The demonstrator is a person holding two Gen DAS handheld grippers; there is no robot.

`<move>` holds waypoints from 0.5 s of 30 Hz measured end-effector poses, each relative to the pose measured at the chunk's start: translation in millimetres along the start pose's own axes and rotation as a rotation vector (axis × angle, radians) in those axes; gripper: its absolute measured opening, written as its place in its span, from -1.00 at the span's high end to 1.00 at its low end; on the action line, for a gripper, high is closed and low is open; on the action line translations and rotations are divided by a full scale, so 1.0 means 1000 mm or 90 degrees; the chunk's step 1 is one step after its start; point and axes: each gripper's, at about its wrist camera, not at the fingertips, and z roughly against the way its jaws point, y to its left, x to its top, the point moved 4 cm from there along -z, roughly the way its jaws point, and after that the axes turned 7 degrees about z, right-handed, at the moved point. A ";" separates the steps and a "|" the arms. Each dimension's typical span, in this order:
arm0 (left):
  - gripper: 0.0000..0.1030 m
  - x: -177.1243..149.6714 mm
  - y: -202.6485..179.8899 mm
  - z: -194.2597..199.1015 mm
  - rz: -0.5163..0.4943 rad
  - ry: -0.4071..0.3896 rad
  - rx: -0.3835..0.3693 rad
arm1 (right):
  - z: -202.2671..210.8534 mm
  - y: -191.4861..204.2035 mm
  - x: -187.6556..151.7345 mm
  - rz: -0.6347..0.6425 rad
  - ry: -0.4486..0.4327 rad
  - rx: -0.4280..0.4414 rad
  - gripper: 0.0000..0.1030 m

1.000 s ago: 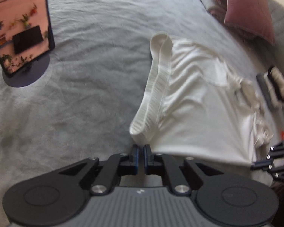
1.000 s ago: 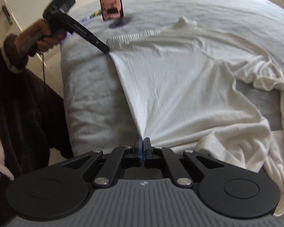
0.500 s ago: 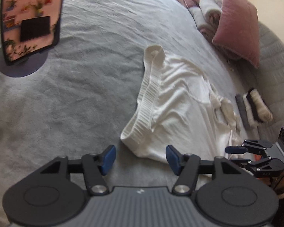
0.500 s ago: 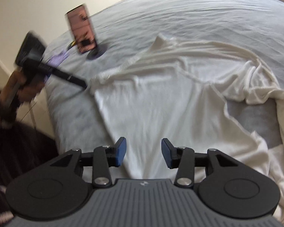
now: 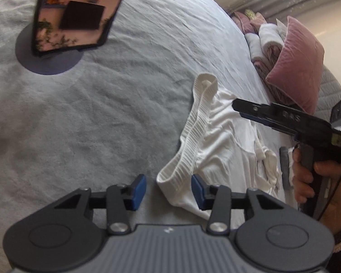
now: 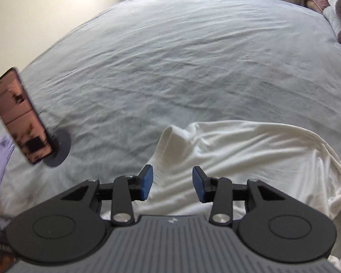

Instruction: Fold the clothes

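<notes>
A white garment [image 5: 218, 145] lies spread on the grey bed cover [image 5: 84, 122]. Its ribbed hem [image 5: 193, 134] runs toward my left gripper [image 5: 168, 191]. That gripper's jaws stand apart and are closing, with the hem's near corner between the blue pads, which do not press on it. My right gripper [image 6: 172, 184] hovers over the garment's [image 6: 250, 150] far part. Its jaws are also apart and closing slightly, with cloth below them and nothing gripped. In the left wrist view the right gripper [image 5: 236, 107] reaches in from the right, held by a hand [image 5: 307, 177].
A phone on a round stand [image 5: 75, 16] sits on the bed to the left, and the right wrist view shows this phone [image 6: 20, 118] too. A pink pillow [image 5: 300, 66] and a pile of folded laundry [image 5: 268, 38] lie at the far right.
Both grippers were shut on the garment's near edge and have let go and opened. The right one swung across over the garment toward its far side. The left one rolled and shifted slightly.
</notes>
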 end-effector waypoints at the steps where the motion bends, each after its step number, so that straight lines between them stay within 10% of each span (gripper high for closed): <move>1: 0.21 0.002 0.002 0.001 0.009 -0.006 -0.002 | -0.005 0.001 0.004 -0.005 0.001 -0.011 0.18; 15: 0.51 0.002 -0.013 0.002 -0.056 -0.026 0.040 | -0.053 0.003 0.024 -0.055 0.031 -0.141 0.52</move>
